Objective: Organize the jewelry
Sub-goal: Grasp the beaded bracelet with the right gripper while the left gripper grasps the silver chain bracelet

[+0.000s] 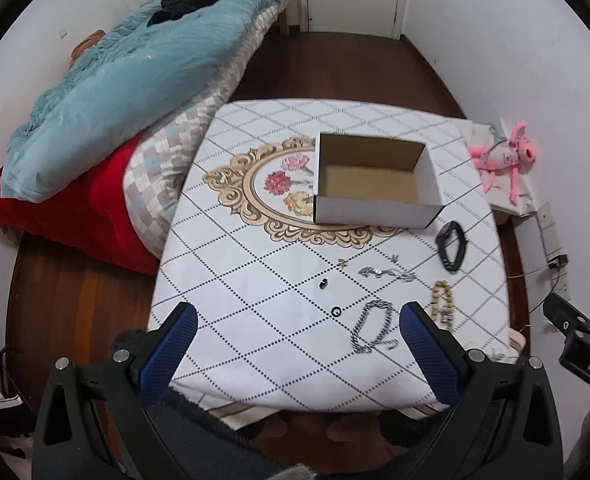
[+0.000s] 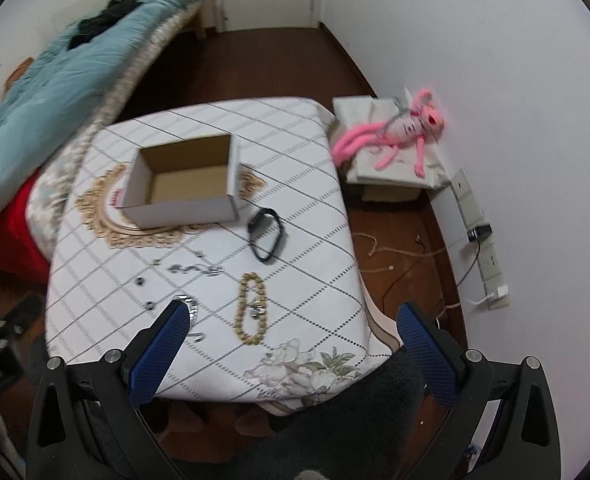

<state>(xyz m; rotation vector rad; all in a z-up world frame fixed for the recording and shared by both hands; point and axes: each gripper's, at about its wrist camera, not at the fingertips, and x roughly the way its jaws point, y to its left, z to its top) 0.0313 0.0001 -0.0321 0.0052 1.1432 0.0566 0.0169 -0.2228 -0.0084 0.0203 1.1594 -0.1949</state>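
Two tools, left tool (image 1: 297, 326) and right tool (image 2: 291, 326), hover spread above the table's (image 1: 279, 376) near edge.

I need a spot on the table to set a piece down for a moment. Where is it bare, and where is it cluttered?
Bare: the tablecloth left of the two small dark rings, toward the bed, and the strip behind the box. The box is empty too. Crowded: in front of the box, with the black band, gold bracelet, silver chain and small pieces.
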